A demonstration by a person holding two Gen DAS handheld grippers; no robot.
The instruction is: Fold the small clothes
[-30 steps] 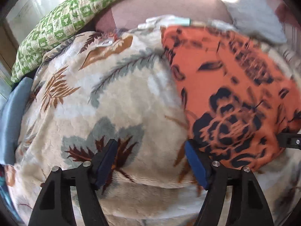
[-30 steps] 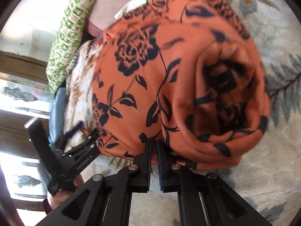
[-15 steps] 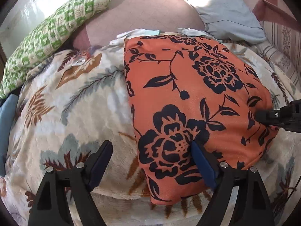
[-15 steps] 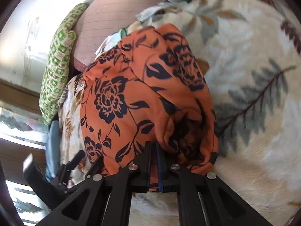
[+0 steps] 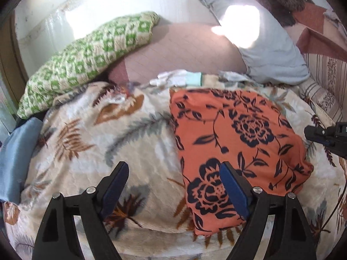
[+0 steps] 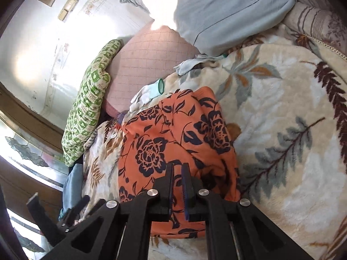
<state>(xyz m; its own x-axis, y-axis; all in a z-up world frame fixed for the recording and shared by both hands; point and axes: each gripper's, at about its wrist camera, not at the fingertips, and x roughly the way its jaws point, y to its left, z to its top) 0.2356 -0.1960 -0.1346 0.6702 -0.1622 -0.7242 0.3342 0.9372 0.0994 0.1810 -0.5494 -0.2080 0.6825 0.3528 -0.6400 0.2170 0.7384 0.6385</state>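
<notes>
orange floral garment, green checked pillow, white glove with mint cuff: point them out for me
orange floral garment (image 5: pixel 238 143), left wrist view, middle of the folded cloth
green checked pillow (image 5: pixel 91 58), left wrist view, centre of its top face
white glove with mint cuff (image 6: pixel 151 90), right wrist view, palm near the cuff

**Right gripper closed above orange garment**

The right gripper has its jaws nearly together, nothing visibly pinched. Just beyond and beneath them lies the orange floral garment, folded on the leaf-patterned blanket spreading to its right

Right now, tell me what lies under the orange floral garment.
The orange floral garment lies on the leaf-print fleece blanket, which shows all around it. Anything beneath the cloth itself is covered.
</notes>
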